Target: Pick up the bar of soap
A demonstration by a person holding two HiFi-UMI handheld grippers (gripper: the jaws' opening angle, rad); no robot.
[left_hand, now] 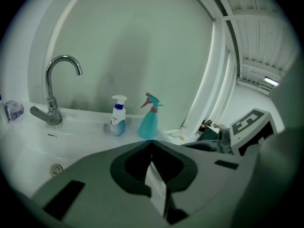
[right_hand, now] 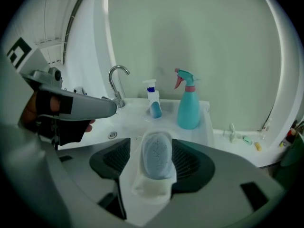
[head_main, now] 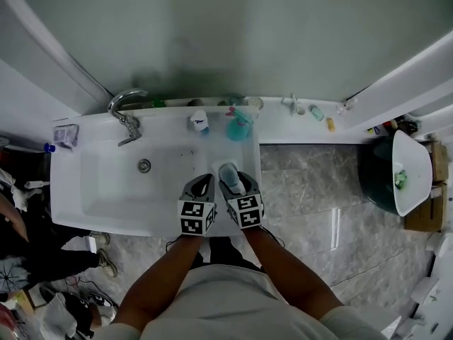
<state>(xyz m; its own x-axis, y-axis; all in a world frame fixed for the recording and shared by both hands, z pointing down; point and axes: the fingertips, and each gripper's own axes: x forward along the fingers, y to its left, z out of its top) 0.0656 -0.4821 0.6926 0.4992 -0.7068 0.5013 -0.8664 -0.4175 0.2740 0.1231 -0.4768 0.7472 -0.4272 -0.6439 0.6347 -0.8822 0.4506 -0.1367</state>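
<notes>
White sink (head_main: 106, 193) against pale green wall (head_main: 233, 34)

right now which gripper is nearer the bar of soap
Right. The right gripper has the bar of soap between its open jaws; the left gripper is beside it, on the soap's left, jaws together.

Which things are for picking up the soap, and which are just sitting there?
For the job: bar of soap, its white dish, right gripper, open around the soap.
Just sitting there: teal spray bottle, pump bottle, tap, left gripper, shut.
</notes>
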